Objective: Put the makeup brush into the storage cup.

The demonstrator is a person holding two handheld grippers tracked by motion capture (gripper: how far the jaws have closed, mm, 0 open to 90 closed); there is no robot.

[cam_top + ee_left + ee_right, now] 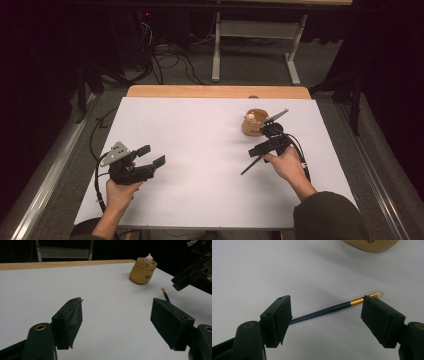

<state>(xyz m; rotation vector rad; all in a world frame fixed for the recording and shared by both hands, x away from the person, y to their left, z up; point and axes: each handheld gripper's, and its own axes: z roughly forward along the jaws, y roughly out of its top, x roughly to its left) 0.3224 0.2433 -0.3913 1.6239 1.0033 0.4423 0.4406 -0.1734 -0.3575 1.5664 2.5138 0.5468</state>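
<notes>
dark room, white bench: right gripper poised over a paintbrush

dark surroundings with cables and a metal frame on the floor lie beyond the far edge of the bench (200,130), a white sheet over a wooden top whose bare strip shows along that far edge. toward the far right corner stands a small yellow pot (143,272) with a pale figurine (148,259) poking out of its mouth. just nearside of the pot, near the right edge, lies a paintbrush (324,311): dark slender handle, gold ferrule, pale tip.

the right gripper (325,322) hovers directly over the paintbrush with its jaws wide apart and nothing held; in the right gripper view the handle runs across the gap from one jaw to the other, ferrule and tip passing behind the jaw on that view's right. the brush's long axis thus lies roughly along the jaws' closing line rather than across it, so closing as it stands would likely press the brush end to end; a turn of the wrist seems needed before a clean pinch across the handle.

the left gripper (150,157) rests near the near left corner, jaws likewise spread wide and empty, well apart from the brush. the right hand is plainly the nearer one.
</notes>
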